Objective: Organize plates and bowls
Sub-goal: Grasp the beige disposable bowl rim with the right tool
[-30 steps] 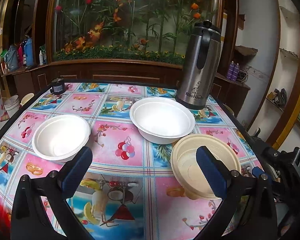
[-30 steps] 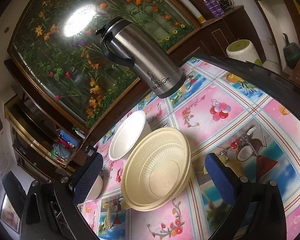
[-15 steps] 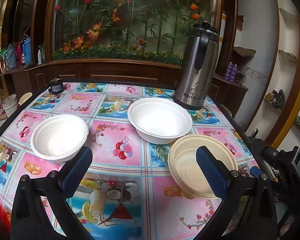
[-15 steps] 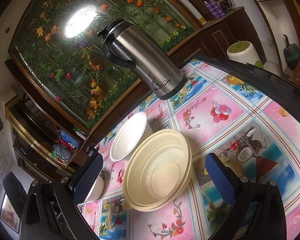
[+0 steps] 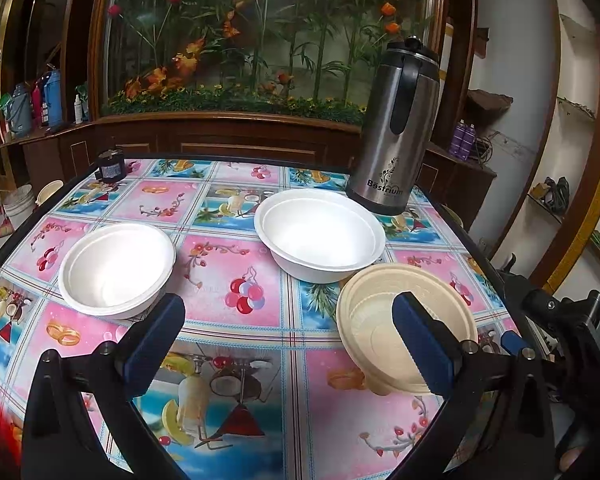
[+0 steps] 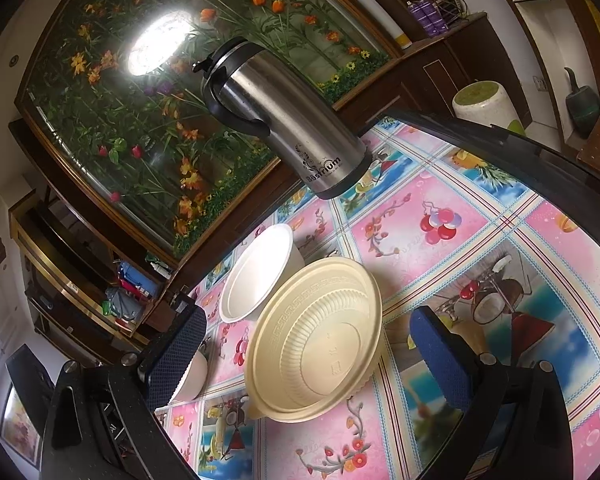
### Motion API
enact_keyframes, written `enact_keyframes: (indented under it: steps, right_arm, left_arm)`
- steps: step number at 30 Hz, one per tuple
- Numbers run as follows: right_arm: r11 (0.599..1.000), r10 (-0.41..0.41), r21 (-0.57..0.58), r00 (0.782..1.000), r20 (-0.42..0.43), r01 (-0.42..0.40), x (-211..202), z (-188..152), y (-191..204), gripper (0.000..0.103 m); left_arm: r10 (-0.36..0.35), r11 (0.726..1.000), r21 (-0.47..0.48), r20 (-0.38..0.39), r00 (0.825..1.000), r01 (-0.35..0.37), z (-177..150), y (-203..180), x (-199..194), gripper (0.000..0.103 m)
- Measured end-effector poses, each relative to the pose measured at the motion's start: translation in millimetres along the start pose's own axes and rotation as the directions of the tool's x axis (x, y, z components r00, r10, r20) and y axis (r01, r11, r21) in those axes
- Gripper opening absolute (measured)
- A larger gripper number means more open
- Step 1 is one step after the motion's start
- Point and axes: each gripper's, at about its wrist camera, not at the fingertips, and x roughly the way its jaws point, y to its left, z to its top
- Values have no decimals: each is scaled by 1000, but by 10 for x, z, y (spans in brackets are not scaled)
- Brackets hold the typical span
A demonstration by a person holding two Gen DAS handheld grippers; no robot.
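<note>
We see three bowls on the patterned table [image 5: 236,344]. Our left gripper [image 5: 288,340] hovers with its jaws spread wide and empty. From it, a small white bowl [image 5: 116,270] lies at ten o'clock, a larger white bowl [image 5: 320,234] at one o'clock, and a cream bowl [image 5: 380,312] at three o'clock, partly behind the right-hand finger. A steel flask [image 5: 396,136] stands just beyond the larger white bowl. Our right gripper [image 6: 304,356] is likewise wide open, holding nothing; the cream bowl [image 6: 316,340] sits between its fingers, the white bowl [image 6: 260,276] touching or nearly touching it at eleven o'clock. Risks, in our judgement: the light bowls may skid on the slick cloth if a finger pushes the rim; a thin rim may buckle under a hard pinch; a wide swing could knock the flask [image 6: 280,120].
</note>
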Motion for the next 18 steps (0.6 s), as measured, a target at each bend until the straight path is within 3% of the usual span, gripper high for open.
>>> enact_keyframes:
  steps: [7, 13, 18]
  right_arm:
    - [999, -51, 14, 999, -17, 51, 60, -17, -51, 103]
    - [995, -80, 49, 993, -87, 84, 175, -39, -113, 103]
    - [992, -77, 89, 990, -116, 88, 214, -25, -196, 103]
  left_arm:
    - [-13, 1000, -10, -57, 998, 13, -27, 26, 140, 103]
    - [-86, 994, -76, -158, 984, 75, -53, 105, 326, 103]
    - [-72, 993, -105, -187, 980, 53, -44, 114, 433, 103]
